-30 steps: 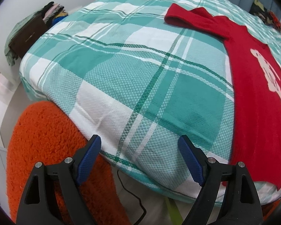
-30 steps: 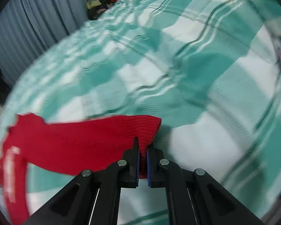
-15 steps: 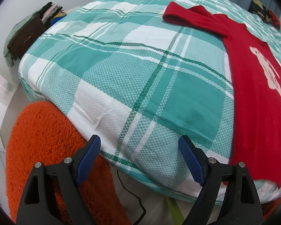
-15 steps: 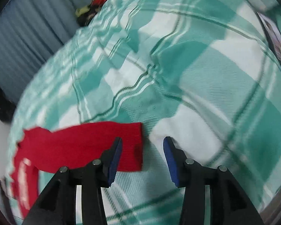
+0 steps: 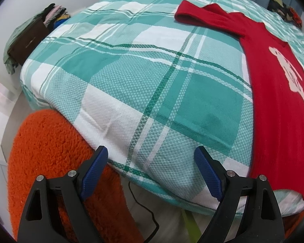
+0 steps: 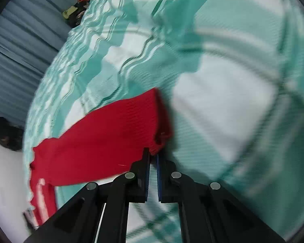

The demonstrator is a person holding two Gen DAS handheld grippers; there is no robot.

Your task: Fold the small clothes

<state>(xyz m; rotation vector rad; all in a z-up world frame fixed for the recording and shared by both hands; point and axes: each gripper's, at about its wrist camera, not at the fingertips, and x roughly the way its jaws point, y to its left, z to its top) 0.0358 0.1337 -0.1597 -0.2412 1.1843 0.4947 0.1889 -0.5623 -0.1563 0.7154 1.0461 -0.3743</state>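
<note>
A bed (image 5: 131, 77) covered in a teal-and-white plaid spread fills most of both views. On it lies a red sweater (image 5: 277, 109), a knitted piece with a pale figure on its chest, spread flat along the right part of the bed in the left wrist view, one long sleeve reaching out across the plaid toward the far side. Below the bed's near corner sits a shaggy orange rug (image 5: 50, 158) with a thin dark cable beside it. By the far wall stands a dark box (image 5: 26, 42) with assorted clothes piled on it and draped over it. The left tongs (image 5: 151, 168) hang wide apart over the bed's edge, holding nothing. The right tongs (image 6: 153, 158) are pinched nearly together on the ribbed cuff of the sweater's sleeve (image 6: 103, 133), in a blurred view.
</note>
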